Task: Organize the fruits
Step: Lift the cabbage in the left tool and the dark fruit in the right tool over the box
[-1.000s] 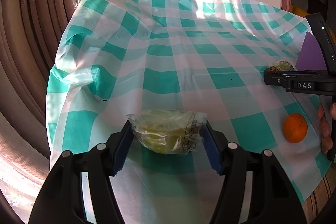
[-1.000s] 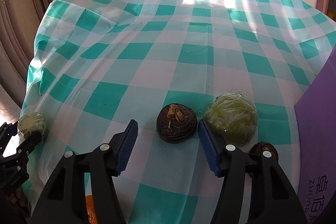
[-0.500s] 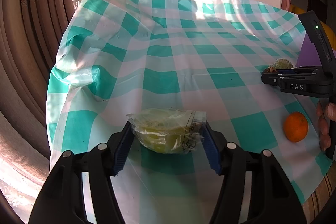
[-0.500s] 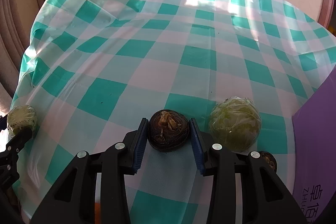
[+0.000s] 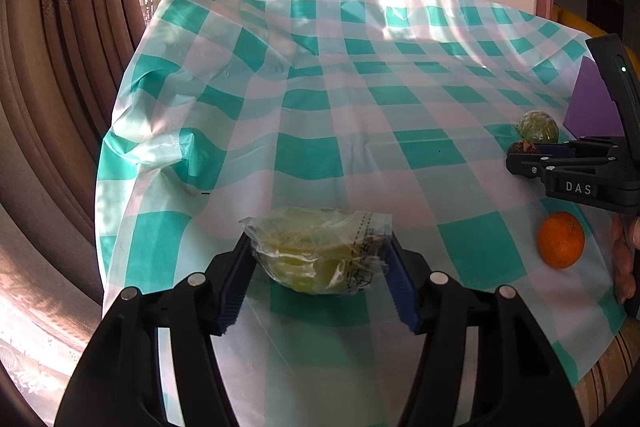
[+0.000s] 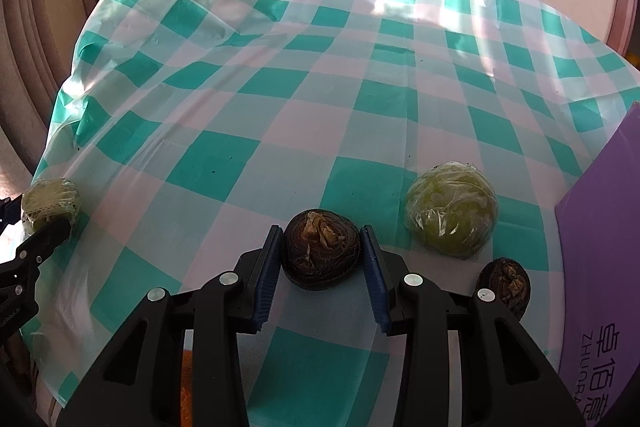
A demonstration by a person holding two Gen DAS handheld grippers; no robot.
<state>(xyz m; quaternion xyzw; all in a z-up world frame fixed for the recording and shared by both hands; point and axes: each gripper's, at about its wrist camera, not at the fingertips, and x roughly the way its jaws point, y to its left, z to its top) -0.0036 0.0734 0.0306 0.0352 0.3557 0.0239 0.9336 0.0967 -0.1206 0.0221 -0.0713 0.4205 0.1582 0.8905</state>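
Observation:
My left gripper (image 5: 318, 243) is shut on a green fruit in clear plastic wrap (image 5: 316, 251), low over the checked tablecloth near its left front corner. The same fruit (image 6: 50, 203) shows at the far left of the right wrist view. My right gripper (image 6: 321, 239) is shut on a dark brown round fruit (image 6: 320, 251), both blue pads pressing its sides. In the left wrist view that gripper (image 5: 520, 151) reaches in from the right. A second wrapped green fruit (image 6: 452, 211) and a second dark fruit (image 6: 506, 283) lie just right of it.
An orange (image 5: 560, 239) lies near the front edge, beside the fingers of a person's hand (image 5: 624, 259). A purple box (image 6: 600, 247) stands at the right. The green-and-white tablecloth (image 6: 320, 99) stretches back towards the curtains (image 5: 72, 87) on the left.
My right gripper went from open around the dark fruit to shut on it, and edged slightly forward. The left gripper stayed still with its wrapped fruit.

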